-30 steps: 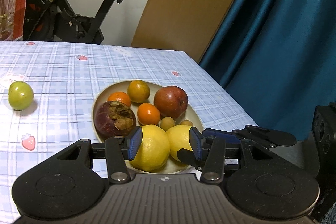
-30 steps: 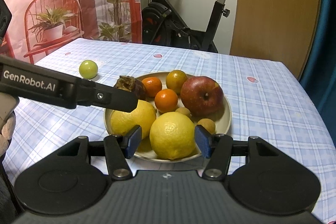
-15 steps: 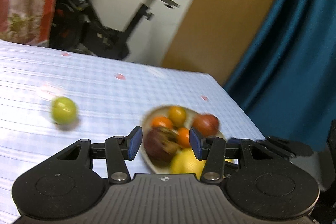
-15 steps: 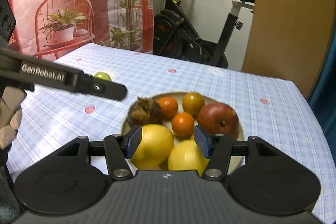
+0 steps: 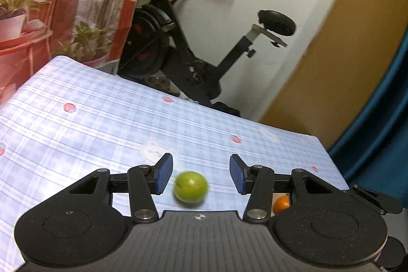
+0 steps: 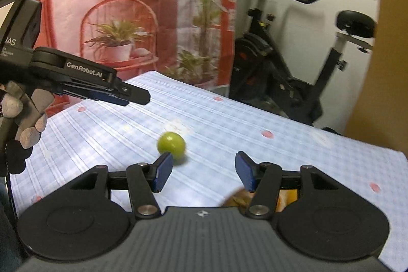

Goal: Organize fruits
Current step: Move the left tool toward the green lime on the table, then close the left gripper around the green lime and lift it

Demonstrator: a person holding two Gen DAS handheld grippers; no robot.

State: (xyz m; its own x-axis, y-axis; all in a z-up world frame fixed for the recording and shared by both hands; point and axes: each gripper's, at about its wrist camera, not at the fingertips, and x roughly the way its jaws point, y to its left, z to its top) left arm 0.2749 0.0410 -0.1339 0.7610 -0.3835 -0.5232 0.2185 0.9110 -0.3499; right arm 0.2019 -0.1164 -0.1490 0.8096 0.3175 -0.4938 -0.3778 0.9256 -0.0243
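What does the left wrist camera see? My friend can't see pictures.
A small green fruit sits on a blue checked tablecloth, framed between the open left gripper fingers, not touched. An exercise bike stands behind the table.

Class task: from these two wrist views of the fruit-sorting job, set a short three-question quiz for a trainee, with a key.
1. True or false: the left claw is clamped on the green fruit.
2. What stands behind the table? A: exercise bike. B: fridge. C: sofa.
3. How many green fruits lie on the table?

Key: 1 false, the left claw is open and its pads do not touch the fruit; 2 A; 3 one.
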